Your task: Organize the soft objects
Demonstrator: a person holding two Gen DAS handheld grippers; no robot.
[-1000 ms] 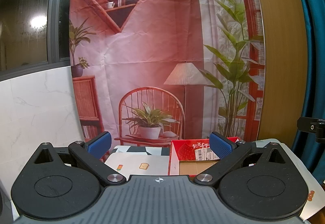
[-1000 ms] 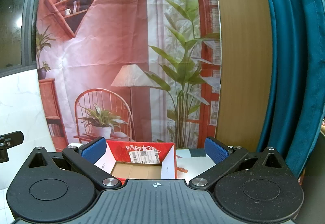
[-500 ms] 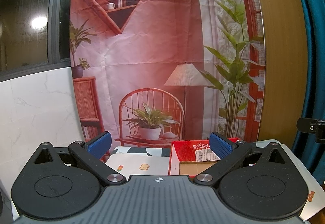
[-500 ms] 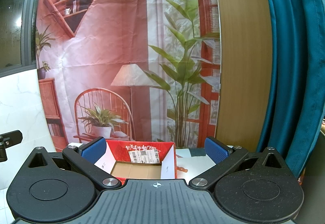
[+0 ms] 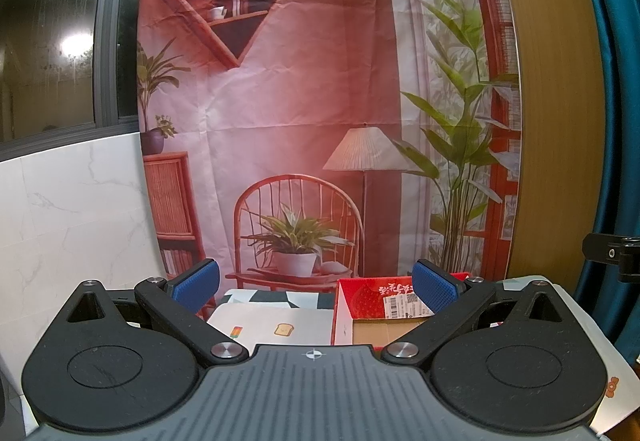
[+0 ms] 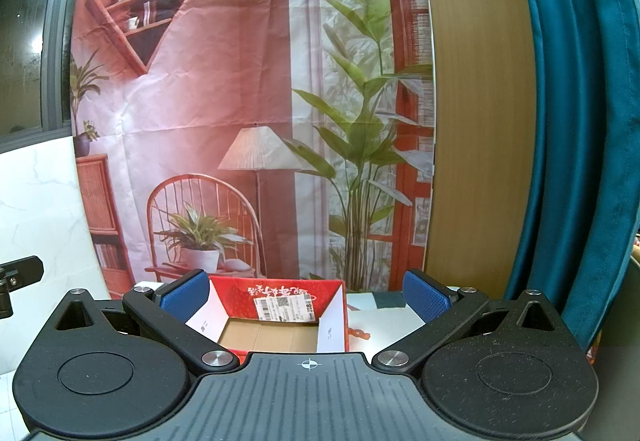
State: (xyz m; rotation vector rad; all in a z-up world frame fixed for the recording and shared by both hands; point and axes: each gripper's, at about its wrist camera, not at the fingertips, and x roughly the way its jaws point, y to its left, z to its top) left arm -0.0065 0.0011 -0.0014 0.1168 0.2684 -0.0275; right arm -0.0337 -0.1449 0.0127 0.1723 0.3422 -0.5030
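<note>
Nothing moved since earlier frames; task not started. Left wrist: left gripper (image 5: 315,283) held apart, empty, left of red box (image 5: 362,297). Right wrist: right gripper (image 6: 306,291) apart, empty, straddling red box (image 6: 276,299). No soft objects visible.

The box (image 6: 280,325) sits on the table (image 6: 384,321), open side up, far from the cameras. Left of the box lies a mat (image 5: 276,325). Behind both hangs the backdrop (image 5: 320,101). Right of the backdrop stands a panel (image 6: 476,101), and right of that, the curtain (image 6: 572,121).
</note>
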